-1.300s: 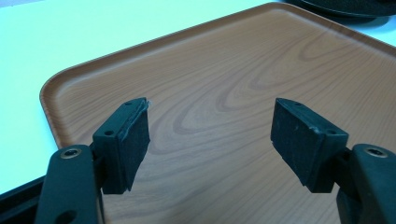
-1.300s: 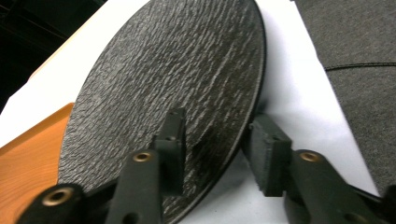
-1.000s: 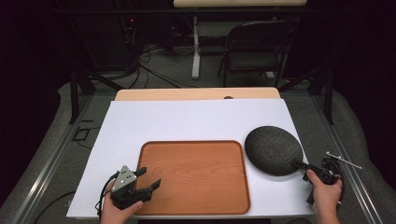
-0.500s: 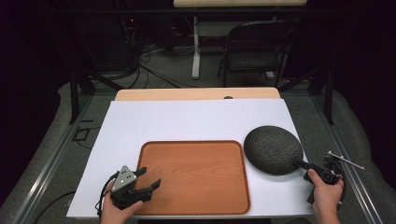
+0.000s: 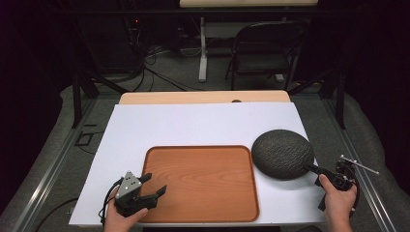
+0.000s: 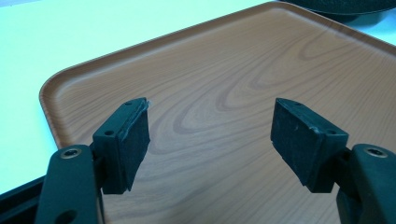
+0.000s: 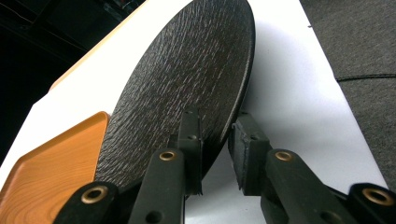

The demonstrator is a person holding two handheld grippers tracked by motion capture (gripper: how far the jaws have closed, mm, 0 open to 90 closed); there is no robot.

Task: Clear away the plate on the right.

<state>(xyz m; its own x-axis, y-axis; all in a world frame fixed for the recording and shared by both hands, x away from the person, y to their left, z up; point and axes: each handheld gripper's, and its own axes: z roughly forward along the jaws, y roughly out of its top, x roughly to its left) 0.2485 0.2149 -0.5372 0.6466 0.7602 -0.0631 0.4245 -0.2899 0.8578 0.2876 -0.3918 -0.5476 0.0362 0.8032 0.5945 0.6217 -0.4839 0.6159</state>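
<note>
A round black textured plate [image 5: 283,153] lies to the right of a wooden tray [image 5: 203,183] on the white table cover. My right gripper [image 5: 312,168] is shut on the plate's near right rim. In the right gripper view the plate [image 7: 187,70] rises tilted between the jaws of that gripper [image 7: 215,135], one jaw above the rim and one under it. The tray's corner [image 7: 51,172] sits to its left. My left gripper [image 5: 155,183] hovers open over the tray's near left corner. Nothing sits between its fingers [image 6: 126,140], and the bare tray [image 6: 233,70] lies beneath.
A white sheet [image 5: 193,125] covers the table, with a strip of bare wood [image 5: 203,97] along the far edge. A folding chair [image 5: 266,48] and cables stand on the floor beyond. The plate's edge [image 6: 345,4] shows past the tray's far corner.
</note>
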